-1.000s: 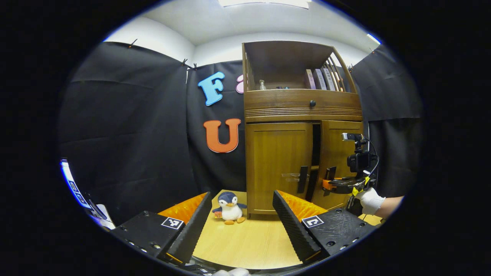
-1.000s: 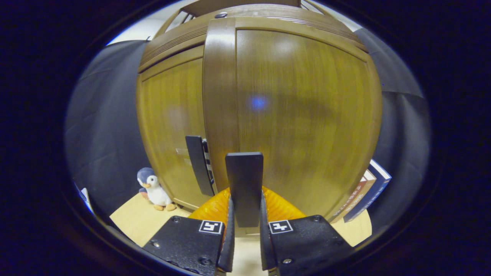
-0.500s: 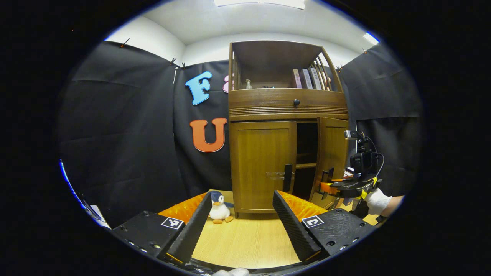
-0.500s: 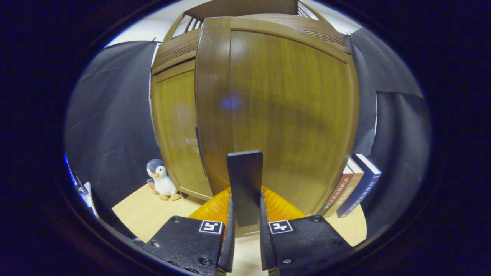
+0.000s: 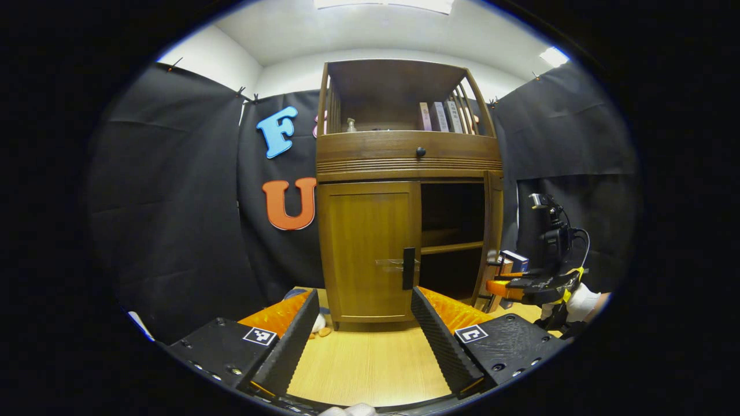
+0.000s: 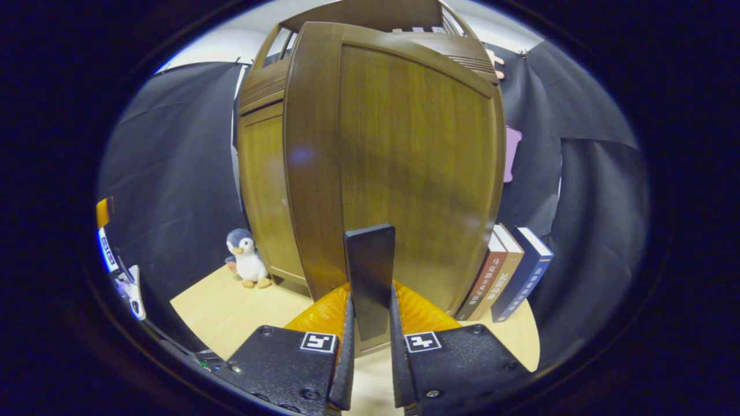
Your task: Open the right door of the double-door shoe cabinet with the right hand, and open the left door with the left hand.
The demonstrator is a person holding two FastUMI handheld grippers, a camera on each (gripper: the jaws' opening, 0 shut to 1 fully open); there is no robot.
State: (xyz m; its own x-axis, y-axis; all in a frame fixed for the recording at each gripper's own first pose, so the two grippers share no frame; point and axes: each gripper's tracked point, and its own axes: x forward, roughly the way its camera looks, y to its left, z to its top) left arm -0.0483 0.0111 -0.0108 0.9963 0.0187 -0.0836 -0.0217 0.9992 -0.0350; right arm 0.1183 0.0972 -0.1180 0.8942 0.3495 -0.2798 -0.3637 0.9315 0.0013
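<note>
Item: left door (image 5: 369, 248), shut, standing upright on the worktop (image 5: 370, 364) under the shelf.
Handle: left door handle (image 5: 409, 268), a dark bar with its long axis vertical, sitting at 12 o'clock from the left claw (image 5: 364, 335), well apart.
Left claw: gaping wide, gripping nothing; nearer arm for this door.
Right claw (image 6: 369, 352): pinching narrow on the right door handle (image 6: 370, 277), both fingers pressing.
Right door (image 6: 404, 173): standing swung out, at 12 o'clock from its claw.

Black cloth walls (image 5: 173, 190), white ceiling (image 5: 370, 34) with light panel (image 5: 384, 4), light wood floor (image 5: 370, 364).
</note>
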